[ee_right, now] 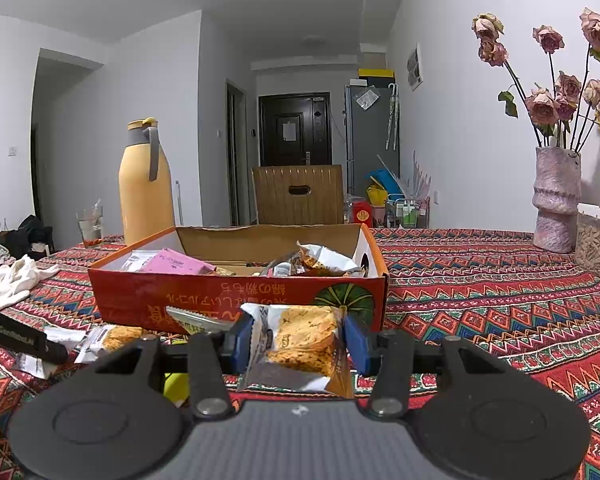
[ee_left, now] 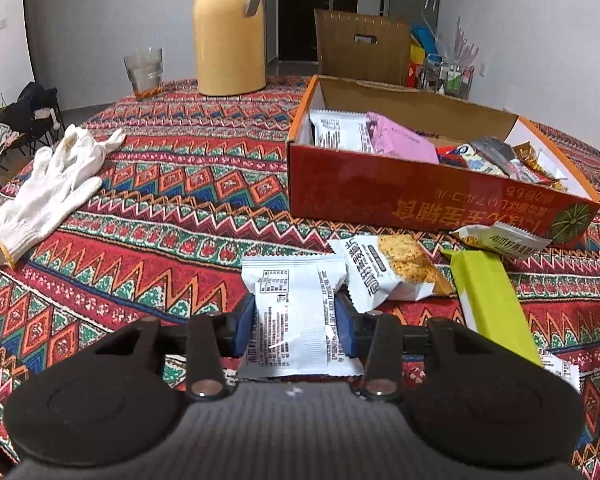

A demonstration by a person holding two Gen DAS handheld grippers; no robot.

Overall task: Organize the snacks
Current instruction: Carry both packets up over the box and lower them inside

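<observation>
Patterned-cloth table (ee_left: 172,184): left gripper (ee_left: 296,312) jaws clenched on white snack packet (ee_left: 292,300), right gripper (ee_right: 298,340) clamping orange cracker packet (ee_right: 300,340), orange cardboard box (ee_right: 236,300) just ahead.

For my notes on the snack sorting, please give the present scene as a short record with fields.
left gripper: shut on white snack packet
right gripper: shut on cracker packet
orange box: open, holds several packets
loose on tablecloth: green packet, cracker pack
aside: white glove, yellow jug
</observation>
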